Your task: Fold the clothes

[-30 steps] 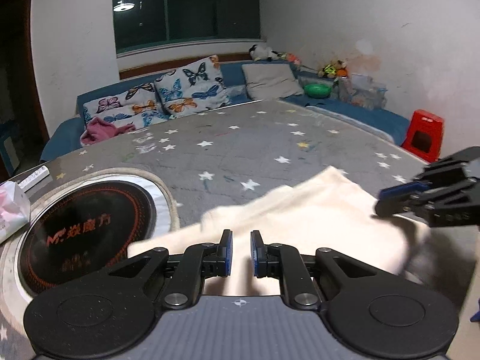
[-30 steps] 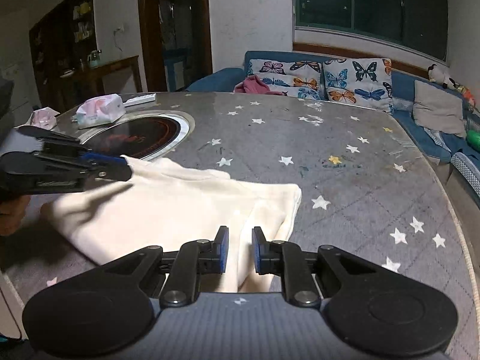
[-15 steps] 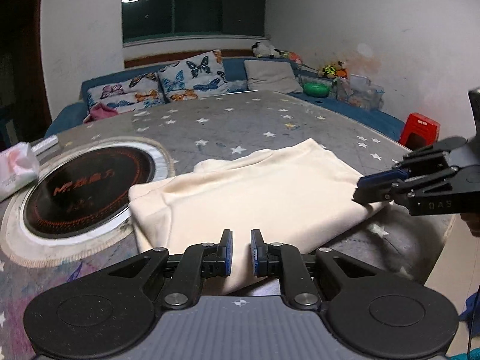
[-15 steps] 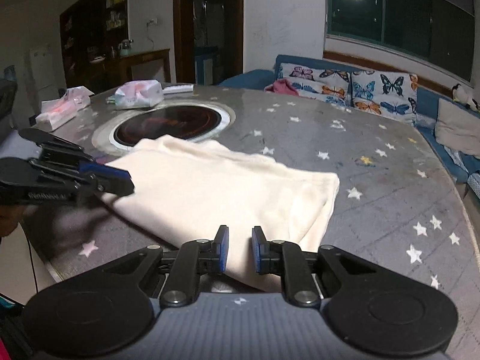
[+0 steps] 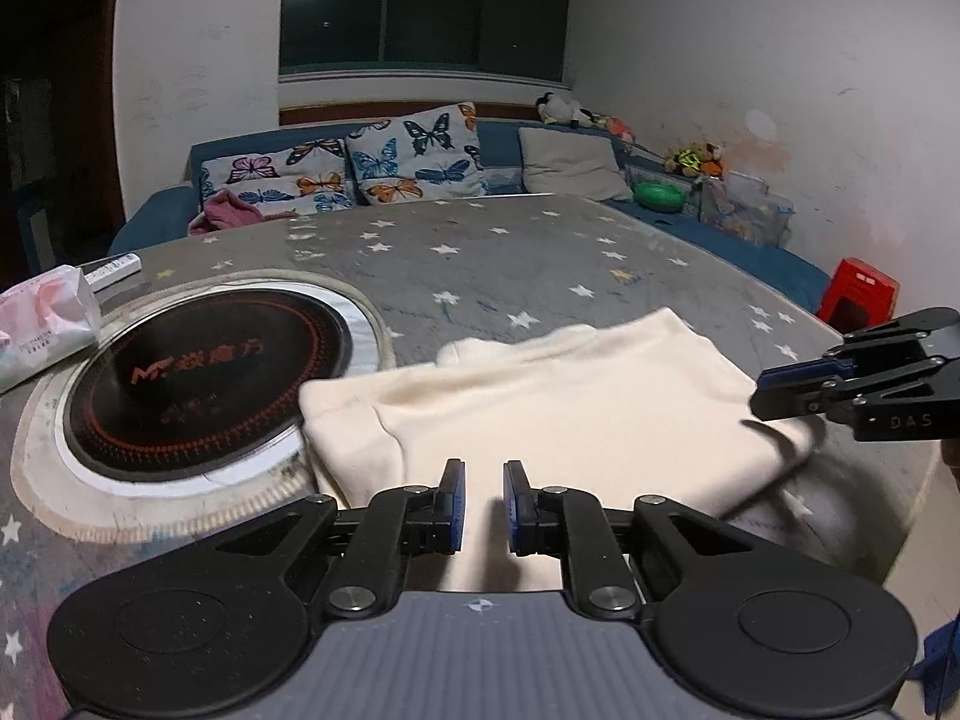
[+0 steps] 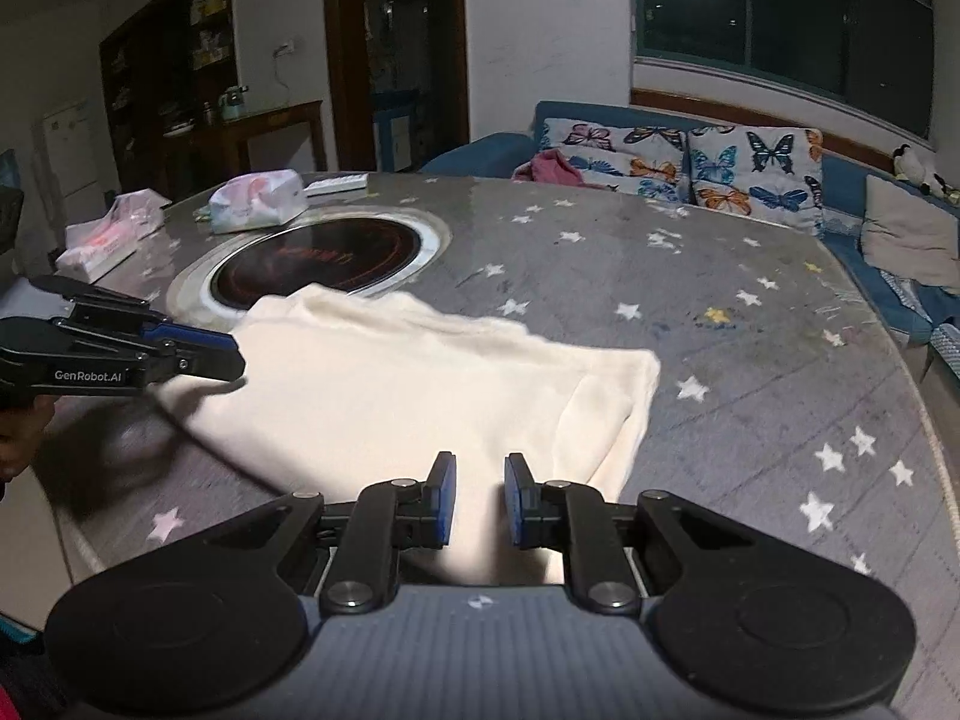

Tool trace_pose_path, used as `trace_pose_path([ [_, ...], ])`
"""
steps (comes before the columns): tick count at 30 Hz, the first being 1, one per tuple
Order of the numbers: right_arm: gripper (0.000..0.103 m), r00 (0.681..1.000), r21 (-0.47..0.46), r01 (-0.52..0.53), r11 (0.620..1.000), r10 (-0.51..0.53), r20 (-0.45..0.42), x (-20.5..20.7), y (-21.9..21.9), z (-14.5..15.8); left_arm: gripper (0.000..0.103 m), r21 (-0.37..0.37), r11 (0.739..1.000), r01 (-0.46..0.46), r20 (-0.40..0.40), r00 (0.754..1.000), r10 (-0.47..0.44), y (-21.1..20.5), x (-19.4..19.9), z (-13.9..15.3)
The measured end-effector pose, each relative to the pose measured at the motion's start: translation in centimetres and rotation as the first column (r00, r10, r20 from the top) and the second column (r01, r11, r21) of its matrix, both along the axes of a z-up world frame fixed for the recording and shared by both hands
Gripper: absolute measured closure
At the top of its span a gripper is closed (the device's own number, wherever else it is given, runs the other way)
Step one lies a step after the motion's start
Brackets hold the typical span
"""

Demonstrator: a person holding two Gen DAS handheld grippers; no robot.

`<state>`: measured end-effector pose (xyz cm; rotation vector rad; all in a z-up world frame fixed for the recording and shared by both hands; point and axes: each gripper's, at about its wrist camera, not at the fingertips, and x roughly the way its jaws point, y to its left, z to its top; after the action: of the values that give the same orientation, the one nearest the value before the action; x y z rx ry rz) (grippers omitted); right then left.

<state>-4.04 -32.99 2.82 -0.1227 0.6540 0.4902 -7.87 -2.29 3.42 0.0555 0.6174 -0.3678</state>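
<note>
— Seen at the centre of both views? A round table (image 5: 540,252) under a grey star-print cover.

— Lying on it? A folded cream garment (image 5: 540,396) at lower centre, its edge touching the rim of a black round cooktop (image 5: 198,372) at middle left.

— Further back? In the right wrist view's upper left, two tissue packs (image 6: 258,201) (image 6: 108,237) beside the cooktop, and a white remote (image 6: 336,184) just behind.
</note>
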Motion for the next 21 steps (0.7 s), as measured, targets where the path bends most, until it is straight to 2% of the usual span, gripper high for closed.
trace_pose_path([
  [11, 0.088, 1.000, 0.027, 0.025, 0.999, -0.025, -0.009, 4.3, 0.5, 0.1, 0.087, -0.001, 1.000, -0.029, -0.020, 0.999, 0.029, 0.3, 1.6, -0.3],
  [21, 0.088, 0.998, -0.002, 0.046, 0.999, -0.046, -0.036, 7.4, 1.5, -0.9, 0.087, -0.006, 1.000, -0.021, -0.008, 1.000, 0.021, -0.1, 3.3, 0.7],
])
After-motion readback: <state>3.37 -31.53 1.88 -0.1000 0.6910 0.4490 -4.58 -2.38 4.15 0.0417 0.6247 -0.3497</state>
